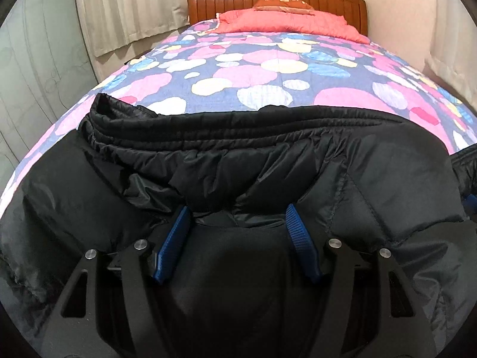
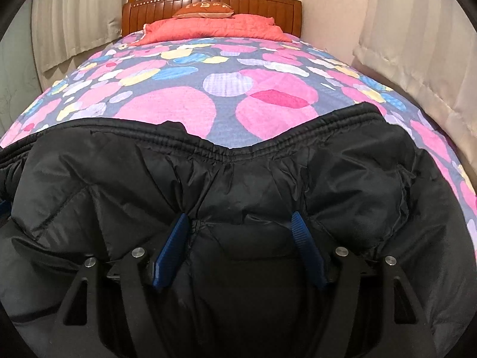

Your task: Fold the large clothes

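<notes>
Two grippers are noted, both set over one black padded jacket (image 1: pixel 298 164) that lies across the near end of the bed, on a bedspread (image 1: pixel 262 71) printed with pink, yellow and blue circles. We see the left gripper (image 1: pixel 237 211) with its blue fingers (image 1: pixel 174 238) spread, a bulge of the jacket's quilted cloth lying between them; whether the pads press on that cloth we cannot tell. We find the right gripper (image 2: pixel 240 217) in like condition: fingers (image 2: pixel 307 247) apart, padded cloth between them, contact uncertain. The jacket's elastic hem runs across both views on the far side of the tools, puckered, with one corner standing up at the left in the left wrist view. Beyond it we record a coral quilt (image 2: pixel 214 29), a small orange cushion (image 2: pixel 202 10) and a wooden headboard (image 2: pixel 268 3). Pale curtains (image 1: pixel 125 9) hang at both sides.
</notes>
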Available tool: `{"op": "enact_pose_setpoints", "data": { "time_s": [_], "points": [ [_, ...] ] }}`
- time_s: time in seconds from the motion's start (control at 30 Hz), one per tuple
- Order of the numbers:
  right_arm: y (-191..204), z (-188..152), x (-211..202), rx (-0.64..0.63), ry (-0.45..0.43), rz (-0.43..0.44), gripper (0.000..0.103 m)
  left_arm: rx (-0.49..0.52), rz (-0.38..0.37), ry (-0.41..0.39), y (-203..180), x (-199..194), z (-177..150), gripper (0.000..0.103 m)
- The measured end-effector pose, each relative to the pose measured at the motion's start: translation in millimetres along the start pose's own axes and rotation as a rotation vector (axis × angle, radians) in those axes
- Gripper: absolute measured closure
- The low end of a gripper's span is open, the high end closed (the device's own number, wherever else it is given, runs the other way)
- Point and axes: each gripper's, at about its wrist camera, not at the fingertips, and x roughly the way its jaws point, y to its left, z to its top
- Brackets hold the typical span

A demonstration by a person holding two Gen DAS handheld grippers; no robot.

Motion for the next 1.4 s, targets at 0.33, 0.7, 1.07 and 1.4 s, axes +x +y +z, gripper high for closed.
{"op": "enact_pose_setpoints", "data": {
  "time_s": [0.33, 0.7, 1.07, 1.4],
  "points": [
    [-77, 2, -66, 0.128, -0.086, -0.001, 0.033, -0.049, -0.068, -0.048, 61, -71, 0, 0.035],
    [-110, -31, -22, 0.149, -0.009, -0.032, 0.03, -0.072, 0.071, 0.024, 97, -26, -27, 0.029],
    [-30, -28, -101, 0.016, -0.146, 0.083, 0.031, -0.061, -0.148, -0.098, 29, -102, -23, 0.031],
    [11, -45, -57, -0.056, -0.058, 0.085, 0.029, 0.018, -0.096, -0.01, -8, -48, -46, 0.03]
  ]
}}
